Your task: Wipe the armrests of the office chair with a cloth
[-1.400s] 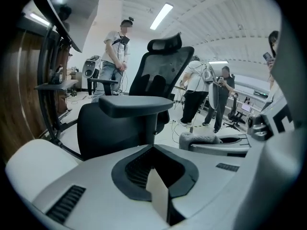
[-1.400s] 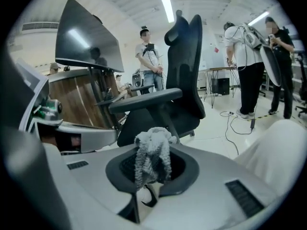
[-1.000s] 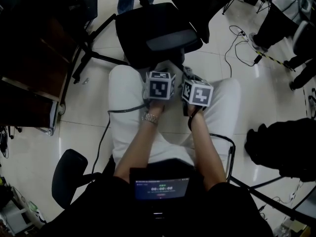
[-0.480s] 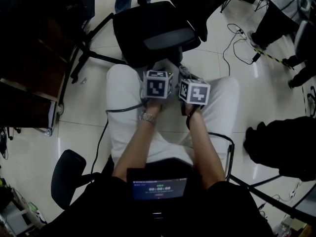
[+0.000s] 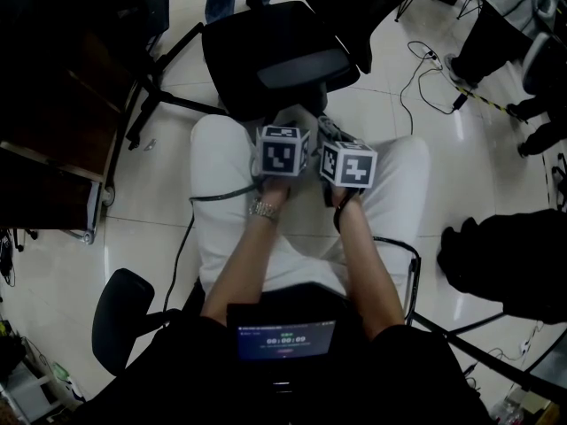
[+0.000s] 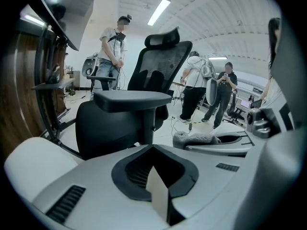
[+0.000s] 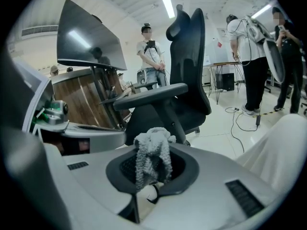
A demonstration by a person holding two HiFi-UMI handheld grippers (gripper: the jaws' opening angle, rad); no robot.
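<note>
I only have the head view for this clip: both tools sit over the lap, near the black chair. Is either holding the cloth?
Observer: Yes, the right tool is shut on a bunched grey cloth.
Operator: And the other one?
Observer: The left tool has its jaws together, nothing between them.
Operator: Is anything touching the chair yet?
Observer: No, the armrest stands ahead of both tools, apart from them.

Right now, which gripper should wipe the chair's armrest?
The right gripper: its jaws are shut on the fluffy grey cloth, and the black padded armrest of the office chair lies ahead of it. The left gripper holds nothing.
</note>
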